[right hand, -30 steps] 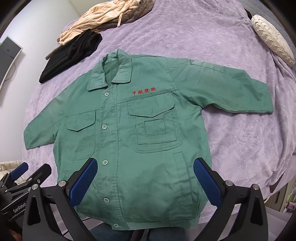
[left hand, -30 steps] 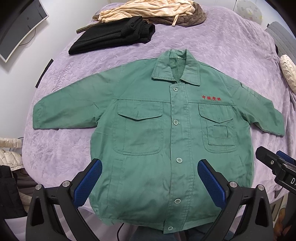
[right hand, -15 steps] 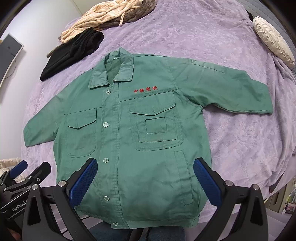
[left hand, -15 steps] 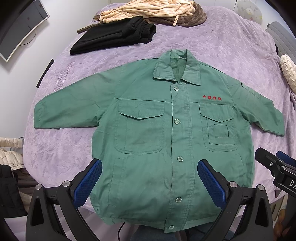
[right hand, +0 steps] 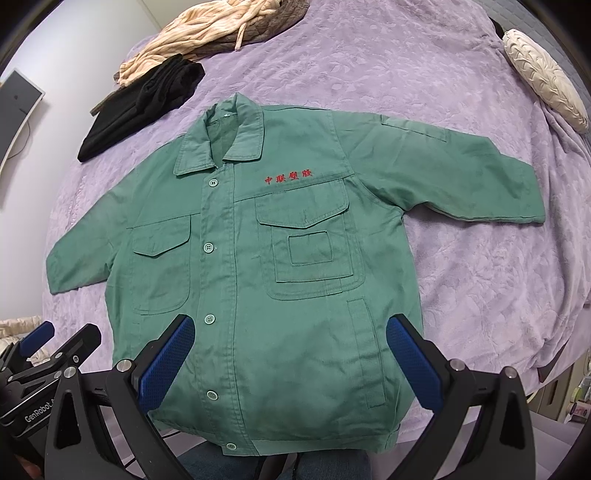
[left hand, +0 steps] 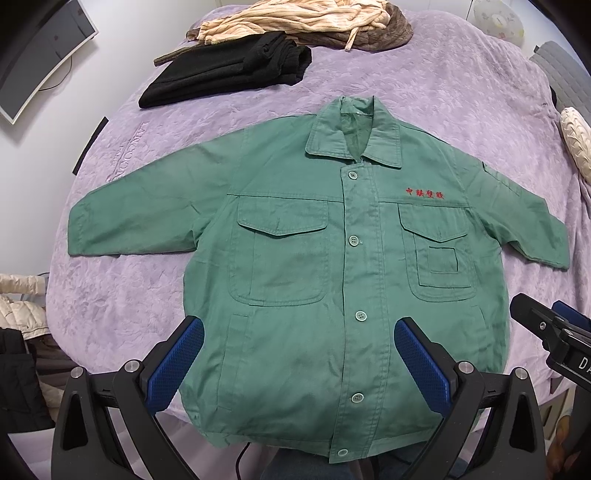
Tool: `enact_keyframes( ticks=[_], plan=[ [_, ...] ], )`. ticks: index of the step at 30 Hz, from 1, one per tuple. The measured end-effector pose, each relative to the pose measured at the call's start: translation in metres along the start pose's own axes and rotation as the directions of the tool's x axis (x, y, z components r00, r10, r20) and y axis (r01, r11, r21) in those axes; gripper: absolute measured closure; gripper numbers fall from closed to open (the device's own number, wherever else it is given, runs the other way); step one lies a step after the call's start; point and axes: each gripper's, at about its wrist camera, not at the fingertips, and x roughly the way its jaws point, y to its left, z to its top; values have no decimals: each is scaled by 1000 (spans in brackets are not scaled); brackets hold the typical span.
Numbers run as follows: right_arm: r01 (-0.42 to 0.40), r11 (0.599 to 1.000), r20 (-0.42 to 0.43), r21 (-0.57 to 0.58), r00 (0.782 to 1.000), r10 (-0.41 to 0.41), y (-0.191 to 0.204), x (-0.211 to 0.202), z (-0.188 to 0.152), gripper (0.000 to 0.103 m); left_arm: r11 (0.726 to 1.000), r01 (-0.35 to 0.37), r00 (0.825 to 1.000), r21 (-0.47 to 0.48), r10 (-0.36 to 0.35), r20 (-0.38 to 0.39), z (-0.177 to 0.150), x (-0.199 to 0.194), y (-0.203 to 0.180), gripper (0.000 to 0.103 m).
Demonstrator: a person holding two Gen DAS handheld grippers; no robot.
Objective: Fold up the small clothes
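A green buttoned work jacket with red embroidered characters lies flat, front up, sleeves spread, on a purple textured bedspread. The left gripper and right gripper hover over its hem, both spread wide, holding nothing. Folded black clothing and striped beige fabric lie beyond the collar.
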Motion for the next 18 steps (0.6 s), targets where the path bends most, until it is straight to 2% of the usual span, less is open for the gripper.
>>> enact_keyframes(
  ticks=[18],
  plan=[
    [-8, 1000, -6, 9, 1000, 8, -1, 3, 1, 0, 1000, -2, 1000, 1, 2, -2, -2, 2, -1, 0]
  ],
)
